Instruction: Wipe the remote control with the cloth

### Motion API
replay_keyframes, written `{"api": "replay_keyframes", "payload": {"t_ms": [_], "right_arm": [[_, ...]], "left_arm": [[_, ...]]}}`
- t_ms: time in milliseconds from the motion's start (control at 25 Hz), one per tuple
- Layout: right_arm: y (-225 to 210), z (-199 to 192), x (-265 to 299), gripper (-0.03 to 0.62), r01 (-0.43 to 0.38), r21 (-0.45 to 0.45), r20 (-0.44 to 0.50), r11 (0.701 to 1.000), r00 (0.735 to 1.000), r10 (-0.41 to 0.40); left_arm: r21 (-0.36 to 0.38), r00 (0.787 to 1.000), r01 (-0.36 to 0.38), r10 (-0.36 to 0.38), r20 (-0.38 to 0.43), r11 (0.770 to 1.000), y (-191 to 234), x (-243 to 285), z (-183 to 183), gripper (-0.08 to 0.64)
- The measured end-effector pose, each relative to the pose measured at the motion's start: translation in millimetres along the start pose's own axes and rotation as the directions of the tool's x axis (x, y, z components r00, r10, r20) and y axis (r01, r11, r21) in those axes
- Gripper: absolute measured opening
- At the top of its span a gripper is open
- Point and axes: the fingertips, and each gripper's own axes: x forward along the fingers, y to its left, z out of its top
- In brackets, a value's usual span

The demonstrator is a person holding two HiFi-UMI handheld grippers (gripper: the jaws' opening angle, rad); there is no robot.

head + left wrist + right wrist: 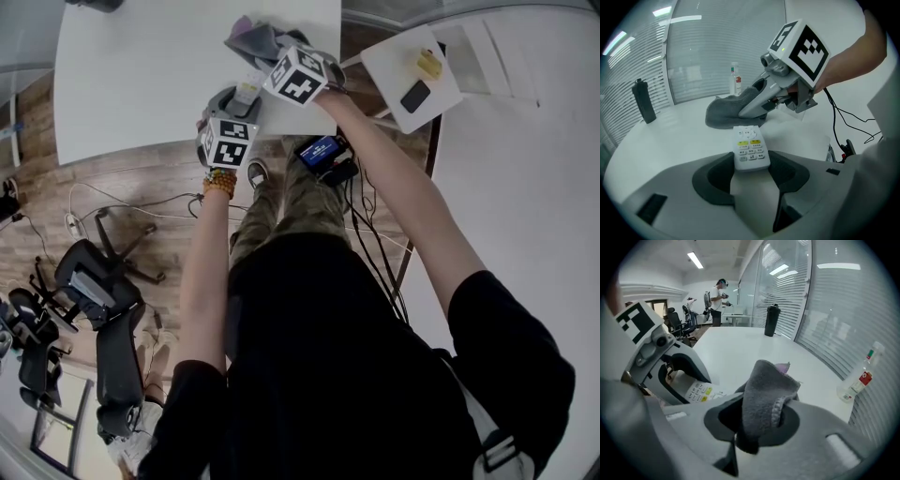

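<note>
I can log no readable text: button print on the remote control [751, 149] is too small, the red label on the far bottle [860, 376] is blurred, the near blue screen [319, 150] shows unreadable marks, and the marker cube [801, 47] bears only black-and-white squares.

My left gripper [752, 171] clamps the near end of the white rectangular plastic remote control [750, 149], buttons up, with the white table [670, 136] spreading ahead. Just beyond, I see the right gripper [749, 108] nosing into the crumpled grey fabric cloth [723, 112]. A tall black bottle [643, 101] stands far left, a clear red-labelled bottle [736, 80] behind the cloth.
</note>
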Motion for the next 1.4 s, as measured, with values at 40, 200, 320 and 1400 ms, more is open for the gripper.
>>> {"api": "replay_keyframes", "payload": {"t_ms": [40, 200, 320, 1400], "right_arm": [[4.5, 0.9, -2.3, 0.061, -0.02, -0.017, 0.003, 1.0, 1.0, 0.02], [31.1, 9.6, -9.1, 0.058, -0.109, -0.068, 0.034, 0.992, 0.993, 0.111], [53.0, 12.9, -15.8, 0.058, -0.171, -0.101, 0.05, 0.98, 0.983, 0.176], [-0.5, 4.6, 0.1, 0.061, -0.051, -0.021, 0.038, 0.998, 0.998, 0.051]], "left_arm": [[0.0, 1.0, 0.001, -0.001, -0.001, 1.0, -0.1, 0.3, -0.1, 0.238], [0.001, 1.0, -0.001, 0.001, -0.002, 1.0, 1.6, 0.3, -1.5, 0.238], [0.006, 1.0, -0.001, 0.001, 0.011, 1.0, 0.1, 2.6, -0.9, 0.238], [0.01, 1.0, 0.002, -0.002, 0.007, 1.0, -1.1, 1.0, 1.5, 0.238]]}}
